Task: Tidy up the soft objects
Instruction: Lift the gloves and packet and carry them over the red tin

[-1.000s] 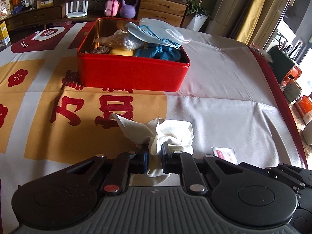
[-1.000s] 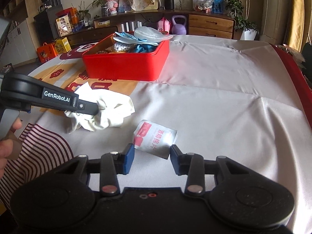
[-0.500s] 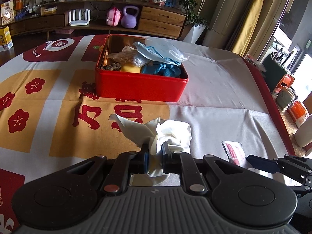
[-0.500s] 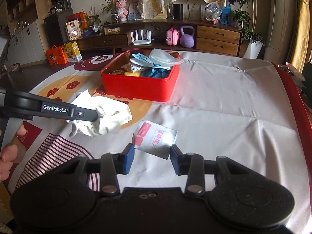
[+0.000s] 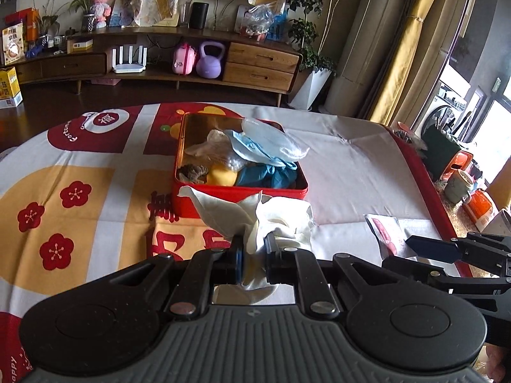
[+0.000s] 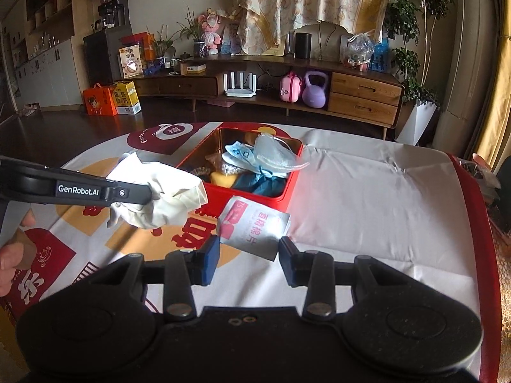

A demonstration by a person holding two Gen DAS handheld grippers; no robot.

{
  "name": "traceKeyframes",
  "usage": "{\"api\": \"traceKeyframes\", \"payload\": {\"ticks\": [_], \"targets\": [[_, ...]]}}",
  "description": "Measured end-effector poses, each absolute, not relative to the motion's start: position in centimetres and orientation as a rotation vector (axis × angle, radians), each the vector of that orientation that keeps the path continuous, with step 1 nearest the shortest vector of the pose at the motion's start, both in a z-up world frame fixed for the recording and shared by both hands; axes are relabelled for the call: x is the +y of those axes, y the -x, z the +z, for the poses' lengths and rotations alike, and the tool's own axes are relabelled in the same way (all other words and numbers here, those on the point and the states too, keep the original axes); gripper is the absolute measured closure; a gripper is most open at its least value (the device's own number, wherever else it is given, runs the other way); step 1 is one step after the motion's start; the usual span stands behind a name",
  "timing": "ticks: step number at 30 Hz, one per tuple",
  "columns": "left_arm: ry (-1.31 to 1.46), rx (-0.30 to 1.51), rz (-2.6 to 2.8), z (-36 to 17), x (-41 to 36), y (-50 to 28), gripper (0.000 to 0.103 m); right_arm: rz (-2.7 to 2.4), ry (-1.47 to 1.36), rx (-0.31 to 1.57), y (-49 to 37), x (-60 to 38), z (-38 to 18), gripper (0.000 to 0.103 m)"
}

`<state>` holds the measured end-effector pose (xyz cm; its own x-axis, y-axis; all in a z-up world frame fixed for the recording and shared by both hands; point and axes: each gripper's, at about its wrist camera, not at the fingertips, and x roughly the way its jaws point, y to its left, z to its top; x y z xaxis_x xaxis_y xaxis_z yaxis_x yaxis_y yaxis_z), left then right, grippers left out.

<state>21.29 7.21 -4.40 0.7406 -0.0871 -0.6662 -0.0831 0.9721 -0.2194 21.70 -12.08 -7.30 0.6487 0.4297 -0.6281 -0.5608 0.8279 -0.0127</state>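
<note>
Now | left gripper (image 5: 254, 252) clamps white glove (image 5: 255, 220), carry above red tin (image 5: 239, 191) rim, release centrally | right gripper (image 6: 249, 255) gapes, empty, near wipe sachet (image 6: 254, 226)

Glossy metal tin (image 5: 242, 201), crumpled white cloth (image 5: 281, 220)

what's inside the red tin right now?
The red tin holds a clear bag over a light blue mask, teal gloves, a yellow object and something brown. Anything beneath is covered.
</note>
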Motion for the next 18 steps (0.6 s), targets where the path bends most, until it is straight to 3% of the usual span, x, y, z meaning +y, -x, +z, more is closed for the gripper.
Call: {"api": "traceKeyframes", "payload": {"ticks": [18], "targets": [[0.179, 0.697, 0.062, -2.7, 10.7, -28.4, 0.090, 0.572, 0.252, 0.634, -27.6, -8.4, -7.2, 0.064]]}}
